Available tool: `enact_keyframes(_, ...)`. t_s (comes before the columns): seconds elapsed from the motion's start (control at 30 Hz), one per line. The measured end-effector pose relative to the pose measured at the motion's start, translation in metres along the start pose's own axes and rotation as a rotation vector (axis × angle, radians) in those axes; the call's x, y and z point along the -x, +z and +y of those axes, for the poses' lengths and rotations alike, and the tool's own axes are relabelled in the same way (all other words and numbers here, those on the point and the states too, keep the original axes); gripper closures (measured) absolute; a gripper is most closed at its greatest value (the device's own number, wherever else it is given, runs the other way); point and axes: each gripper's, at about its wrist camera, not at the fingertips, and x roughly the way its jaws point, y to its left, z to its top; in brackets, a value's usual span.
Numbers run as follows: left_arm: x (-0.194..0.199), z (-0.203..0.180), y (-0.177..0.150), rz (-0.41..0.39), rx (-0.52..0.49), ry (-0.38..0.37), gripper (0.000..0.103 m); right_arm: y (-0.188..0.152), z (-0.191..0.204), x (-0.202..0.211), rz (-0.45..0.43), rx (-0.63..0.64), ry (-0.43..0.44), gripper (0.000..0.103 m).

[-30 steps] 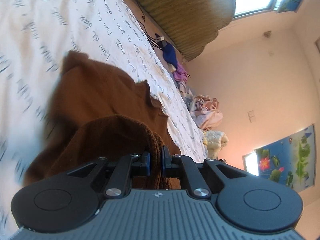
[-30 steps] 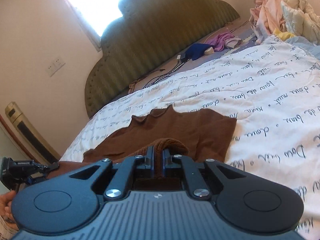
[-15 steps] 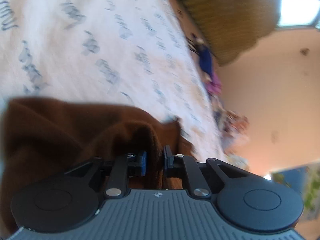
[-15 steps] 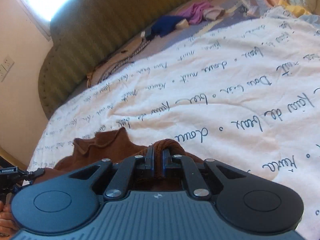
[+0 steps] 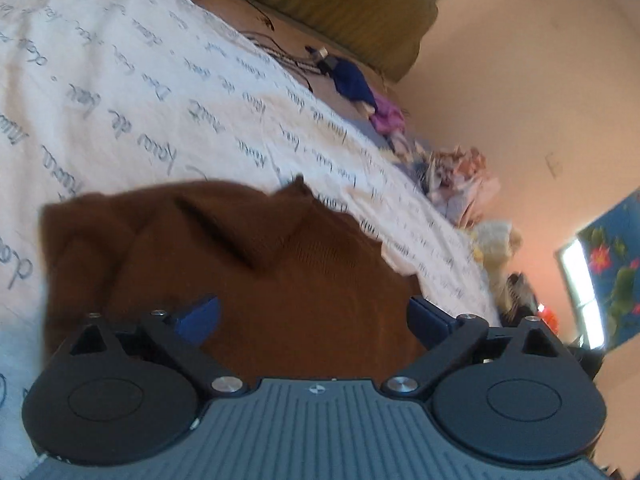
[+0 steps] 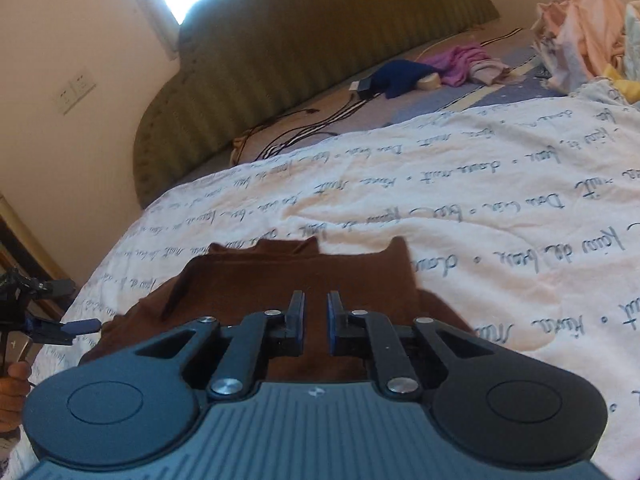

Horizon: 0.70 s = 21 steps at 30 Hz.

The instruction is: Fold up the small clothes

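A brown knit garment (image 5: 248,264) lies folded over on the white bedspread with script writing (image 5: 120,80). My left gripper (image 5: 312,316) hangs just above it with its jaws wide apart and nothing between them. In the right wrist view the same garment (image 6: 304,276) lies flat in front of my right gripper (image 6: 314,322), whose jaws stand a small gap apart with no cloth between them. The left gripper also shows at the left edge of the right wrist view (image 6: 80,326).
A green padded headboard (image 6: 320,40) stands at the far end of the bed. Cables (image 6: 304,128), a blue cloth (image 6: 400,76) and a purple cloth (image 6: 464,60) lie near it. A pile of light clothes (image 6: 580,28) sits at the right.
Both grippers were shut on the brown garment's edge and carried it forward over itself. Now both have let go, the left opened wide, the right slightly, and the garment lies folded.
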Motion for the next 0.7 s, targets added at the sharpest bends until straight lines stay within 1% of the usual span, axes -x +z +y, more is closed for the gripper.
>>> enact_keyframes(0.03,-0.017,-0.005,-0.003,0.016,-0.036,0.055,0.008,0.000,0.008,-0.009,0.026,0.034,-0.006,0.092)
enact_keyframes(0.1,-0.046,-0.004,0.004,0.017,-0.055,0.110,0.009,0.001,0.018,-0.036,0.102,0.054,-0.074,0.092)
enact_keyframes(0.13,-0.060,0.002,0.014,0.008,-0.039,0.137,0.008,0.001,0.019,-0.049,0.138,0.040,-0.080,0.092)
enact_keyframes(0.17,-0.071,0.011,0.025,0.003,-0.015,0.156,0.008,0.001,0.018,-0.063,0.168,0.029,-0.064,0.092)
enact_keyframes(0.2,-0.076,0.018,0.036,-0.018,0.015,0.173,0.008,0.000,0.015,-0.072,0.179,0.019,-0.071,0.092)
enact_keyframes(0.27,-0.070,0.035,0.062,-0.087,0.095,0.163,0.010,-0.002,0.005,-0.088,0.215,-0.008,-0.141,0.092)
enact_keyframes(0.3,-0.064,0.043,0.072,-0.122,0.140,0.171,0.009,-0.002,-0.002,-0.091,0.215,-0.035,-0.144,0.092)
enact_keyframes(0.37,-0.042,0.056,0.088,-0.190,0.216,0.248,0.007,-0.003,-0.014,-0.083,0.192,-0.092,-0.115,0.092)
enact_keyframes(0.4,-0.031,0.062,0.091,-0.217,0.235,0.232,0.007,-0.004,-0.016,-0.078,0.191,-0.088,-0.117,0.092)
enact_keyframes(0.43,-0.020,0.067,0.092,-0.236,0.242,0.189,0.006,-0.003,-0.014,-0.071,0.182,-0.064,-0.123,0.091)
enact_keyframes(0.47,-0.009,0.069,0.090,-0.238,0.244,0.159,0.006,-0.004,-0.012,-0.063,0.170,-0.042,-0.126,0.087)
enact_keyframes(0.5,0.000,0.067,0.085,-0.221,0.242,0.149,0.006,-0.005,-0.010,-0.056,0.160,-0.027,-0.124,0.084)
enact_keyframes(0.53,0.007,0.061,0.077,-0.194,0.224,0.125,0.005,-0.005,-0.007,-0.048,0.151,-0.021,-0.116,0.074)
enact_keyframes(0.57,0.011,0.054,0.065,-0.165,0.194,0.083,0.004,-0.006,-0.005,-0.040,0.140,-0.017,-0.101,0.064)
enact_keyframes(0.6,0.014,0.045,0.050,-0.133,0.157,0.041,0.003,-0.008,0.000,-0.031,0.127,-0.006,-0.080,0.059)
enact_keyframes(0.63,0.014,0.037,0.032,-0.101,0.119,0.013,0.001,-0.012,0.004,-0.024,0.119,0.009,-0.068,0.047)
enact_keyframes(0.67,0.011,0.029,0.015,-0.061,0.081,0.008,0.001,-0.016,0.012,-0.018,0.108,0.033,-0.058,0.041)
enact_keyframes(0.7,0.004,0.024,-0.001,-0.023,0.046,0.036,0.001,-0.021,0.021,-0.014,0.099,0.063,-0.045,0.040)
